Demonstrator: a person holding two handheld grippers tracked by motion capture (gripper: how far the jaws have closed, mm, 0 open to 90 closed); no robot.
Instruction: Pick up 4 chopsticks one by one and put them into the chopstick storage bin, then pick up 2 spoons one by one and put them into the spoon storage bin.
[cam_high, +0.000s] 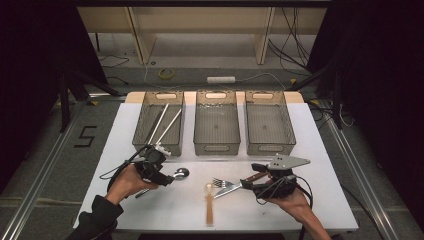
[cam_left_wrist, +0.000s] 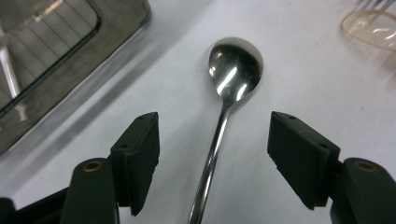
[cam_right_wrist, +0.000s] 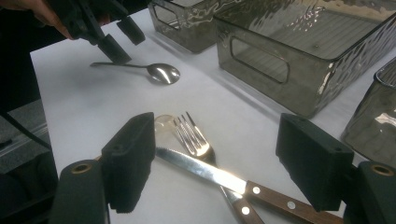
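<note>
Left gripper (cam_left_wrist: 212, 154) has its fingers (cam_left_wrist: 140, 154) open astride the spoon (cam_left_wrist: 231, 79) handle: lower squarely, then pinch. Right gripper (cam_right_wrist: 219, 163), fingers open, waits over the knife (cam_right_wrist: 205, 170).

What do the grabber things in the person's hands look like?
Both are black. The left gripper and right gripper each have two blocky black jaws with brass-coloured pins, and black cables trail from them. The right one carries a grey three-cornered plate. The left arm wears a dark sleeve.

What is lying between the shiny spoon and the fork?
Only bare white table separates the spoon from the fork, seen in the right gripper view.
</note>
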